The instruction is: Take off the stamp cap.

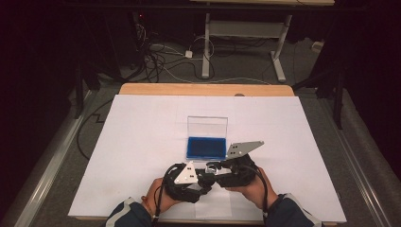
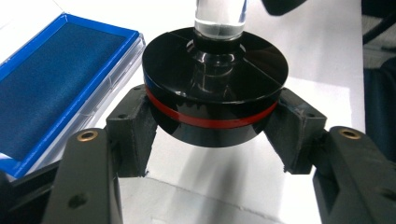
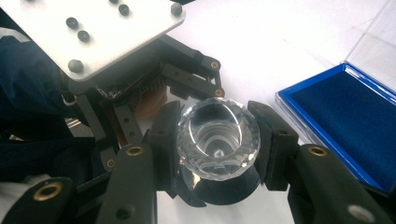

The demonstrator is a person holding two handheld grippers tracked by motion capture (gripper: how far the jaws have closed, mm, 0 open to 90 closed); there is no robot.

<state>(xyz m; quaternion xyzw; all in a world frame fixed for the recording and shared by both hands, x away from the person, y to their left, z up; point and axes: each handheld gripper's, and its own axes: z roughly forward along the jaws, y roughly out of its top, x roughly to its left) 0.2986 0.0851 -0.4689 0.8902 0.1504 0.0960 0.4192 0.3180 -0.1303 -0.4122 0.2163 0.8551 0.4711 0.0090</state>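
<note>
Two grippers near tabletop's front edge, left gripper (image 2: 212, 140) clamped on black base (image 2: 215, 88), right gripper (image 3: 215, 140) clamped on crystal knob (image 3: 217, 135), blue case (image 1: 206, 147) just beyond.

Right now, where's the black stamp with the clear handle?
The stamp is held between both tongs near the table's front edge, just in front of the open blue ink pad case: left tongs on its black base, right tongs on its clear handle.

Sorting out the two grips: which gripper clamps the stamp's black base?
The left gripper: its jaws pinch the black base; the right gripper clamps the clear handle.
</note>
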